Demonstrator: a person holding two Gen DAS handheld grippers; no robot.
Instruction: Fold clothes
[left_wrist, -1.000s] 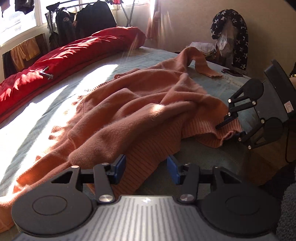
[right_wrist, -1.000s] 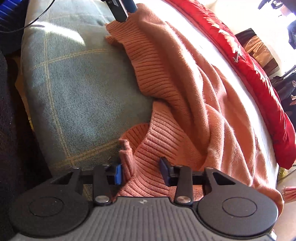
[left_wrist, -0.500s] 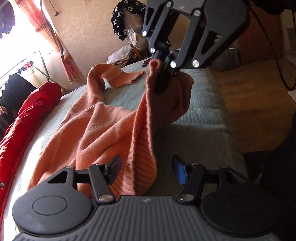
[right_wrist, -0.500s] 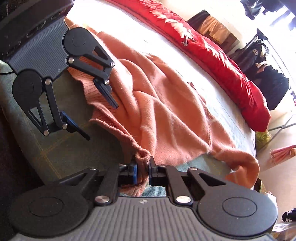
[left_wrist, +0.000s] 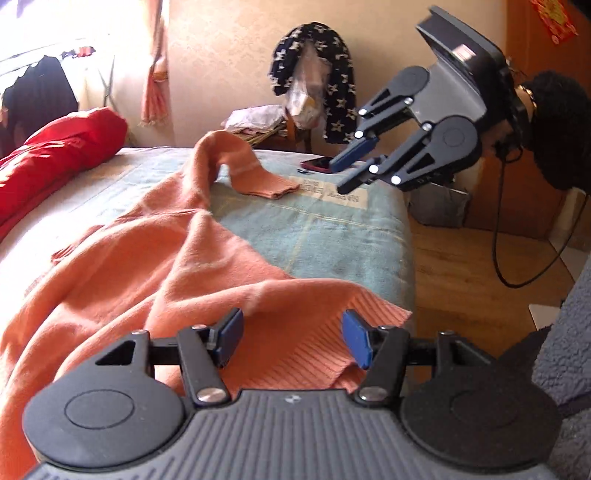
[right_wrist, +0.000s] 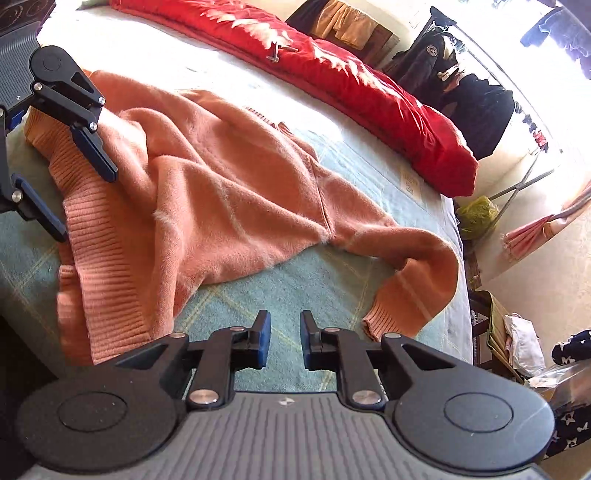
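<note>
A fuzzy salmon-orange knitted sweater (right_wrist: 207, 192) lies spread but rumpled across the pale green blanket-covered bed (right_wrist: 295, 288), its ribbed hem at the near edge and one sleeve (right_wrist: 424, 284) curling off to the right. The left tool (left_wrist: 291, 338) hovers spread over the hem, holding nothing. The right tool (right_wrist: 284, 338), slightly parted and empty, hangs above bare blanket near the cuff, likely placed to flatten or gather the sleeve. A red quilt (right_wrist: 369, 92) lines the far side.
</note>
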